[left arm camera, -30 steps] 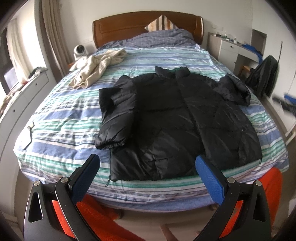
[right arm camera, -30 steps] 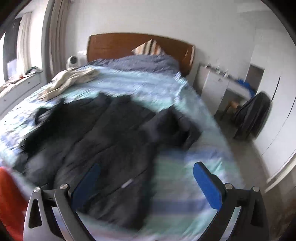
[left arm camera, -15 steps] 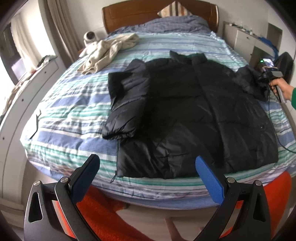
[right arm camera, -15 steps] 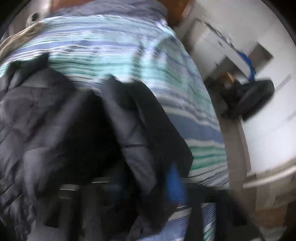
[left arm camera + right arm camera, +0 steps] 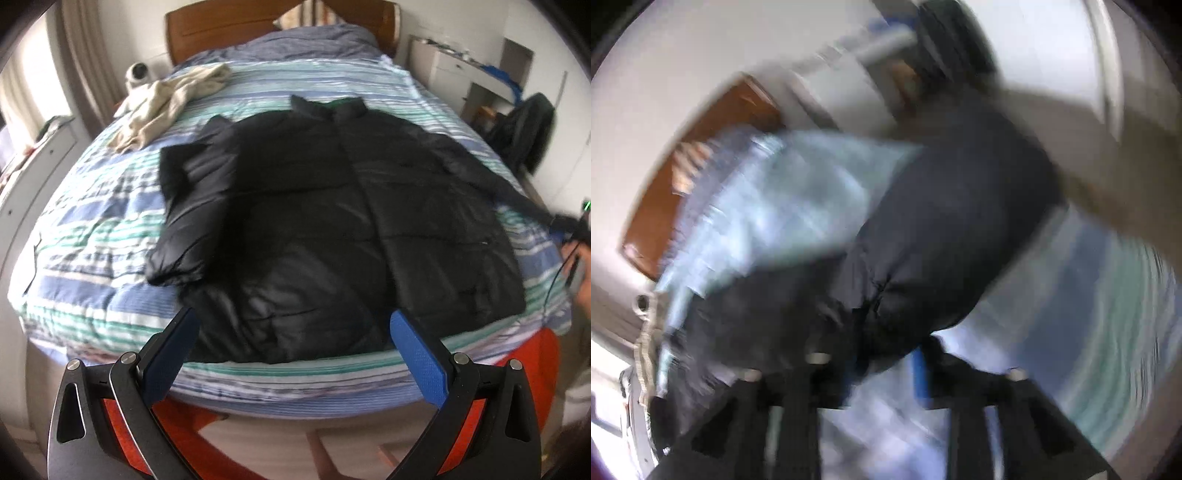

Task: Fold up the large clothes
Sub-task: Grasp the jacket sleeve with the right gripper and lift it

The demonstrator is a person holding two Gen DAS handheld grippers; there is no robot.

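A black puffer jacket [image 5: 332,206] lies face up on the striped bed [image 5: 92,229]. Its left sleeve [image 5: 184,206] is folded down along the body. My left gripper [image 5: 291,343] is open and empty, hovering above the foot of the bed near the jacket's hem. My right gripper [image 5: 567,230] is at the bed's right edge, shut on the jacket's right sleeve [image 5: 509,192], which is pulled out straight. In the blurred right wrist view the sleeve [image 5: 942,240] bunches between my right gripper's [image 5: 886,365] blue pads [image 5: 919,373].
A cream garment [image 5: 166,103] lies at the bed's far left, next to a small white camera [image 5: 138,72]. A wooden headboard [image 5: 229,26] and pillows stand at the back. A white desk [image 5: 454,70] and a black bag [image 5: 524,129] stand right of the bed.
My right gripper has closed on the right sleeve and pulled it outward to the right, straightening it. The left gripper has tilted down and moved slightly nearer the hem.
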